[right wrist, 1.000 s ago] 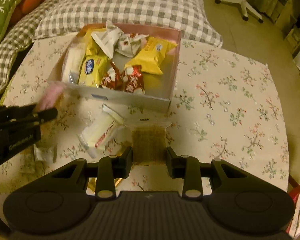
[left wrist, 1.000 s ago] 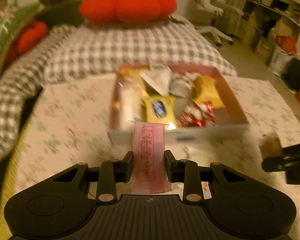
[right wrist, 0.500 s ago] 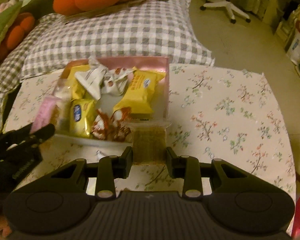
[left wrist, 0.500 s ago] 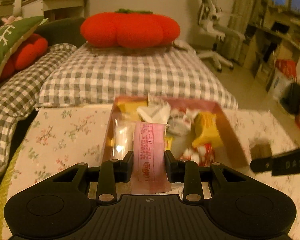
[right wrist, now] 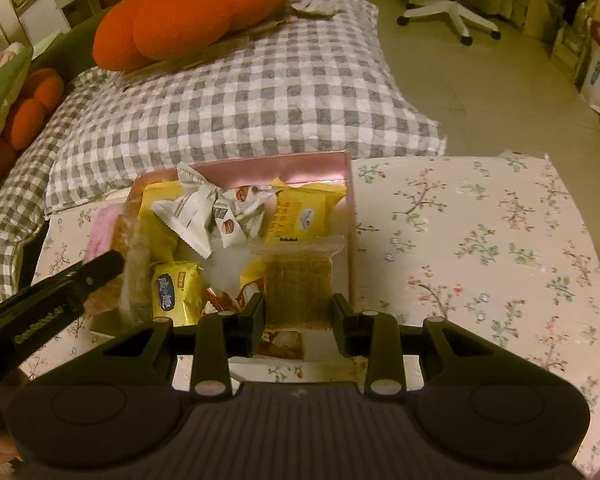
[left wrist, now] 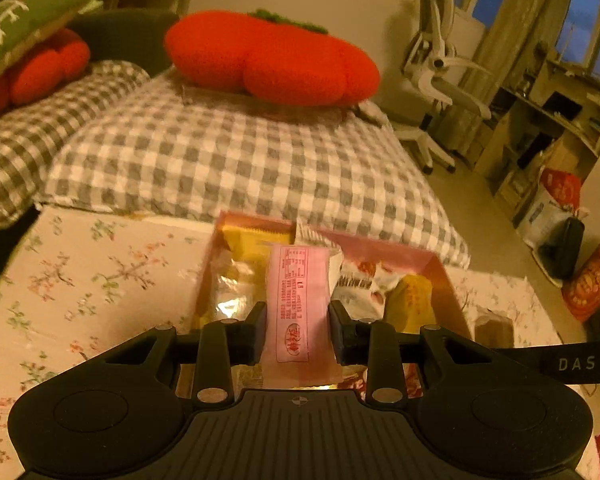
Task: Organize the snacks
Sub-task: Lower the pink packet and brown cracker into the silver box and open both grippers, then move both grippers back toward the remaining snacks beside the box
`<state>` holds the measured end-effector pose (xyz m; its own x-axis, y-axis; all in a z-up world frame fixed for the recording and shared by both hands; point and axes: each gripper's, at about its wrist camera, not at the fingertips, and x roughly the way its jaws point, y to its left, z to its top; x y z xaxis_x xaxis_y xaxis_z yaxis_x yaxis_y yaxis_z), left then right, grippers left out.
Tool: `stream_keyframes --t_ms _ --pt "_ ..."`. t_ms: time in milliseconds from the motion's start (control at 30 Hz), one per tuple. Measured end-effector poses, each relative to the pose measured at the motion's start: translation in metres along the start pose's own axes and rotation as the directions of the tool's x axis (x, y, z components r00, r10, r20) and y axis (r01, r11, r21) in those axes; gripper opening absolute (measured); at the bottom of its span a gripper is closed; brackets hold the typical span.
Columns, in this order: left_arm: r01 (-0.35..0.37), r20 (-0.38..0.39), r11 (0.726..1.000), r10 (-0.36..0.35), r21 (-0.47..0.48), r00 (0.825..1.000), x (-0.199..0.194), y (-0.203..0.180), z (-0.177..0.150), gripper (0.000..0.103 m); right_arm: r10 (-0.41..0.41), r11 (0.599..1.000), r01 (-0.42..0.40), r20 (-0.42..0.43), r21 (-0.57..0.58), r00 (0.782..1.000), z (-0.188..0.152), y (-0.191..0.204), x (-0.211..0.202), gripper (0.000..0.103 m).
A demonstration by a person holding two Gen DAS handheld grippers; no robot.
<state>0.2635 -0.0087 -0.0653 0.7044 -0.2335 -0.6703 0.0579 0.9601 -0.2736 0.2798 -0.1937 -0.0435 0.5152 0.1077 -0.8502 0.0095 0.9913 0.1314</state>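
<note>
My left gripper [left wrist: 298,332] is clamped on one pink snack pack [left wrist: 298,312], fingers closed only as far as the pack's width, pinching its long edges. Its long axis runs straight fwd along the fingers, far end pointing at the checked bedding [left wrist: 236,160], printed side up, held over the near-left part of the pink box [left wrist: 384,250]. My right gripper [right wrist: 298,318] grips one brown bar in clear wrap [right wrist: 298,284] the same way: jaws pressed on both long sides, long axis fwd, crimped far end towards the box's back wall, hanging over the box's right-front corner. Box sits on the floral tablecloth [right wrist: 480,248], just in front of the bedding. Inside, as far as I can count: 2 white crumpled wrappers [right wrist: 204,216], 1 big yellow pack [right wrist: 300,216] on the right, 1 small yellow pack w/ blue label [right wrist: 176,292] near front, another yellow one behind on the left; rest too covered to count. 2 orange plush cushions [right wrist: 196,12] on the bed.
</note>
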Motion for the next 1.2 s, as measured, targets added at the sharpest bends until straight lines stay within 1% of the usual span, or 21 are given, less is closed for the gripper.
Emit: stream_keyframes --t_ms 133,300,400,433,467,533,600,700,767,867,933,1033,1100,1200 --pt "0.030 -0.036 1.000 -0.030 0.010 0.999 0.012 -0.002 -0.005 0.030 -0.012 1.000 0.011 -0.020 -0.007 1.000 -0.002 0.005 0.011 0.032" --pt "0.000 -0.067 0.999 0.003 0.043 0.998 0.018 -0.001 -0.010 0.030 -0.015 1.000 0.015 -0.023 0.000 1.000 -0.002 0.002 0.016 0.032" --pt "-0.019 -0.087 0.998 0.024 0.056 0.996 0.020 0.002 -0.010 0.036 -0.003 1.000 0.003 -0.037 0.001 0.999 -0.003 0.003 0.019 0.032" --pt "-0.020 -0.089 0.998 0.025 0.053 0.996 0.018 0.004 -0.009 0.042 -0.002 1.000 0.002 -0.041 -0.003 0.999 -0.004 0.004 0.019 0.032" --pt "-0.020 -0.084 0.999 0.023 0.043 0.996 0.016 0.007 -0.007 0.049 -0.008 1.000 0.008 -0.039 -0.006 0.999 -0.004 0.005 0.018 0.032" --pt "-0.015 -0.071 1.000 0.016 0.013 0.997 0.010 0.014 -0.002 0.053 -0.025 0.999 0.024 -0.018 -0.021 1.000 -0.004 0.007 0.011 0.034" --pt "-0.009 -0.066 1.000 0.008 -0.020 0.998 0.005 0.020 0.002 0.053 -0.033 0.999 0.033 0.003 -0.022 0.999 -0.002 0.006 0.007 0.039" --pt "-0.014 -0.066 0.999 0.011 -0.047 0.998 -0.003 0.025 0.005 0.055 -0.018 1.000 0.018 0.007 -0.001 1.000 -0.003 0.002 0.003 0.040" --pt "-0.031 -0.068 0.999 0.028 -0.041 0.997 -0.008 0.025 0.005 0.058 -0.026 1.000 0.026 0.003 -0.013 1.000 -0.007 0.002 0.003 0.040" --pt "-0.068 -0.085 0.998 0.067 -0.015 0.994 -0.015 0.023 0.003 0.058 -0.039 0.998 0.039 -0.006 -0.046 0.999 -0.015 0.005 0.002 0.042" --pt "-0.081 -0.098 0.997 0.081 -0.002 0.992 -0.021 0.023 0.000 0.059 -0.034 0.998 0.034 -0.004 -0.057 0.999 -0.018 0.006 -0.002 0.043" --pt "-0.125 -0.121 0.992 0.127 0.026 0.985 -0.031 0.021 -0.005 0.060 -0.025 0.998 0.025 0.001 -0.051 1.000 -0.023 0.006 -0.008 0.044" --pt "-0.131 -0.128 0.991 0.135 0.037 0.983 -0.039 0.020 -0.007 0.062 -0.015 0.999 0.014 -0.009 -0.043 1.000 -0.026 0.007 -0.010 0.044" --pt "-0.116 -0.136 0.992 0.121 0.047 0.983 -0.051 0.020 -0.010 0.064 -0.009 0.999 0.008 -0.024 -0.042 1.000 -0.033 0.010 -0.014 0.045"
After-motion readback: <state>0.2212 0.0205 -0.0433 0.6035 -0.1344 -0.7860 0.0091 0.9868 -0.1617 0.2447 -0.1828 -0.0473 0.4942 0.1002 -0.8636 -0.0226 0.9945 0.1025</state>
